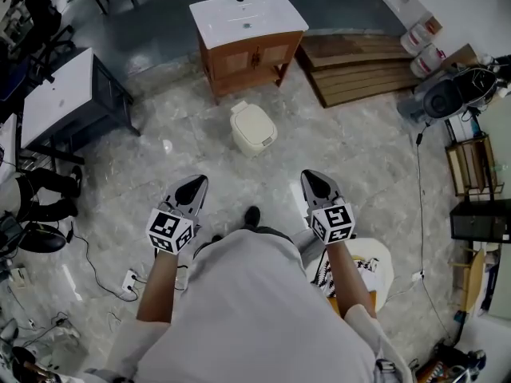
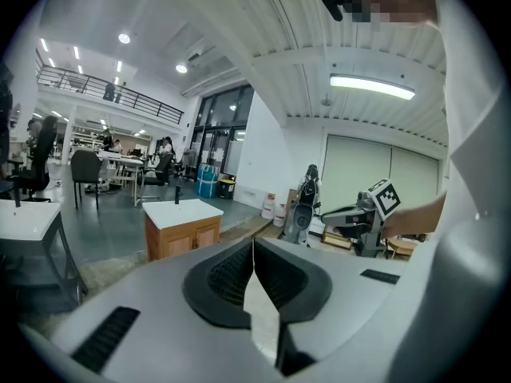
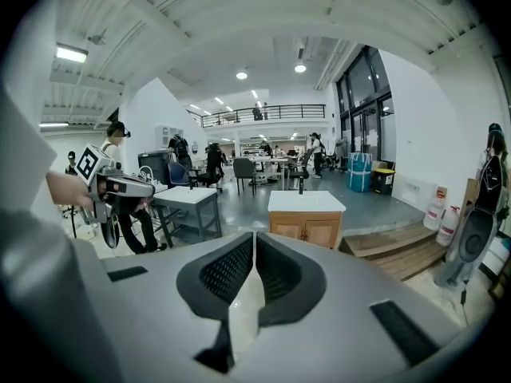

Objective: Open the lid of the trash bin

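The person stands on the marble floor with both forearms bent forward at the waist. The left gripper and the right gripper are held side by side, well apart and roughly level, both pointing ahead. In the left gripper view its fingers are pressed together with nothing between them. The right gripper's fingers are likewise closed and empty. The cream trash bin sits on the floor ahead of both grippers, well apart from them, with its lid down. It stands just in front of a wooden sink cabinet.
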The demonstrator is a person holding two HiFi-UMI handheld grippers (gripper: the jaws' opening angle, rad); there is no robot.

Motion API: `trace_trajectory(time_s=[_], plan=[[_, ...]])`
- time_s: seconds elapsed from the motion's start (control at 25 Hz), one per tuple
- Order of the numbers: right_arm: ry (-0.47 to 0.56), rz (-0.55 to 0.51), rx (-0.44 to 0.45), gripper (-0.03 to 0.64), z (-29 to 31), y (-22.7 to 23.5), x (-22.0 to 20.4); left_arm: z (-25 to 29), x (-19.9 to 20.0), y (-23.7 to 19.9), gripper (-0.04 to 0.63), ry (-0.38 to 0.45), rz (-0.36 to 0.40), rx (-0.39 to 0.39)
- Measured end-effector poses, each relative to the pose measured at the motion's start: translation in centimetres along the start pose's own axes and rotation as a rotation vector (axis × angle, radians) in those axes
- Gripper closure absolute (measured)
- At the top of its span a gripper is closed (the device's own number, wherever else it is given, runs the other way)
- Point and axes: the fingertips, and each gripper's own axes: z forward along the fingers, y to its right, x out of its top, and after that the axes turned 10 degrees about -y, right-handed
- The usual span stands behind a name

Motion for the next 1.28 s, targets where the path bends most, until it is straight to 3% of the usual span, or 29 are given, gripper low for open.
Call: trace_trajectory(time_s=[0.8,1.28], plan=[[-0.047,-0.045,0.127,0.583,4.3,6.6,-1.2,8.0,0.6,1.3,0.577,-0.068,-0.047,0.085],[-0.093,-0.032,0.11,0.583,6.8,7.9,-1.6,10.9,1.0,-0.9,0.577,-0.105,-0.047,0.059]])
